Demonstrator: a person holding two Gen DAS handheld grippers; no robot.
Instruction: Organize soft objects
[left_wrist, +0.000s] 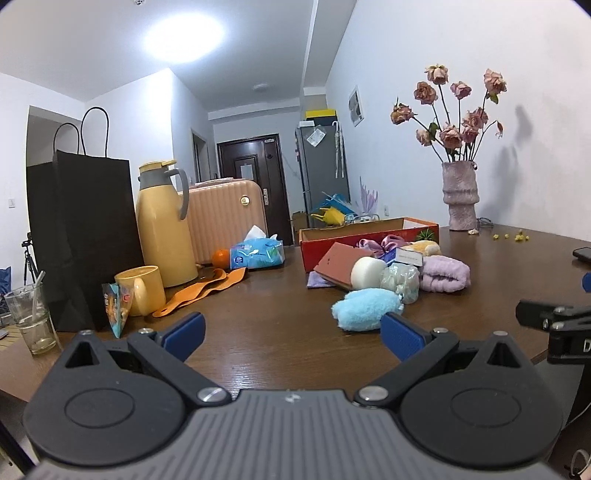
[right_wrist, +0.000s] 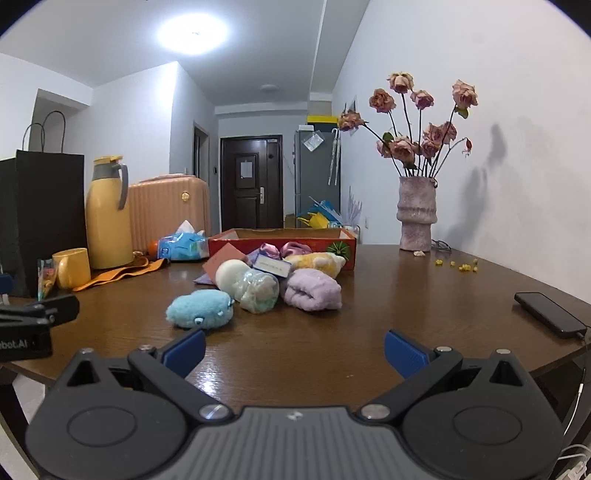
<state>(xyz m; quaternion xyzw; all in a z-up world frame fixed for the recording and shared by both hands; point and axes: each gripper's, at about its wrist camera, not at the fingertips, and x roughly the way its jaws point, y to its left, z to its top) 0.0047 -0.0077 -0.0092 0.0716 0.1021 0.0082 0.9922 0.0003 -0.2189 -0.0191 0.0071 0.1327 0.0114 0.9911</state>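
While both grippers, left gripper and right gripper, hover spread and empty, pinch the fluffy blue plush toy centrally, then carry it to the red cardboard box.

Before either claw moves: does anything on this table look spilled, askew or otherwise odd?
Yes. Small yellow bits lie scattered on the table near the vase of wilted roses. The soft items sit heaped outside the red box.

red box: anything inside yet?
Cannot tell. Red box is open-topped, but both views are too low to see inside; the soft items lie in front.
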